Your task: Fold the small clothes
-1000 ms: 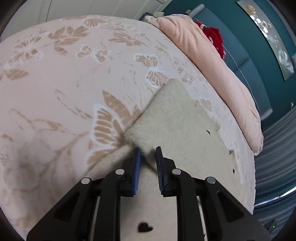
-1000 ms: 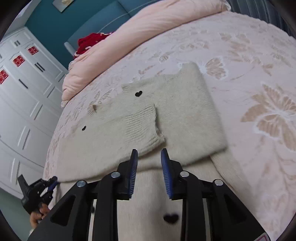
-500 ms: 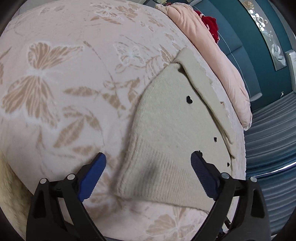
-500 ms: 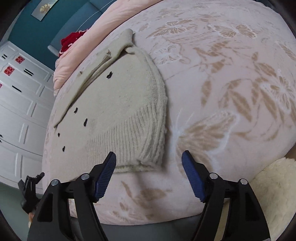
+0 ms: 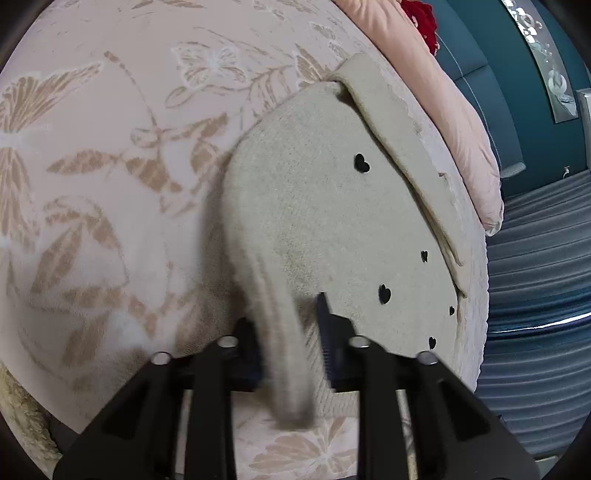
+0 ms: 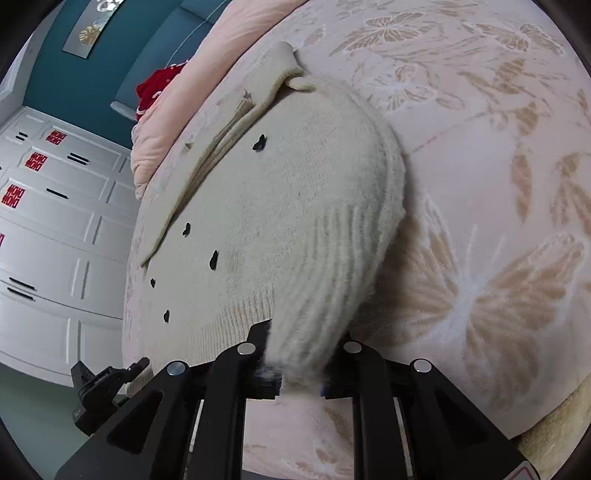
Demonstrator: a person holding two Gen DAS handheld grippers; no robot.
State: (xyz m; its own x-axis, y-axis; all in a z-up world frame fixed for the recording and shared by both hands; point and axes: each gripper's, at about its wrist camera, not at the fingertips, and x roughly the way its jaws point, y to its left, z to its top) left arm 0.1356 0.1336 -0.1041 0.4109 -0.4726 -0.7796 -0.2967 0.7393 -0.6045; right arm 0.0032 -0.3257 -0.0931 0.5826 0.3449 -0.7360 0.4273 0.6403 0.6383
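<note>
A cream knitted sweater (image 5: 332,221) with small black heart shapes lies partly folded on a bed covered by a pink bedspread (image 5: 110,166) printed with tan butterflies and leaves. It sits near the bed's front edge, its collar end pointing toward a peach duvet (image 5: 454,96) bunched along the far side. A red cloth (image 5: 421,14) peeks out beyond the duvet, against a teal wall.

The left claw (image 5: 291,332) is closed on the sweater's near left edge: a fold of knit passes between the two fingers and hangs blurred in front of them, lifted off the bedspread. The blue pad of the right-hand finger (image 5: 325,325) shows against the fabric, while the other pad is mostly hidden behind the fold.

The right claw (image 6: 303,354) grips the sweater (image 6: 277,221) at its near right corner, where the ribbed hem bunches up and runs down between the fingers; both pads are largely covered by the wool. From this view the bedspread (image 6: 498,184) stretches to the right of the garment, the duvet (image 6: 221,48) lies beyond it, and white wardrobe doors (image 6: 55,221) with red paper decorations stand at the left. A black device (image 6: 103,384) shows low at the left, below the bed's edge; what it is cannot be told
</note>
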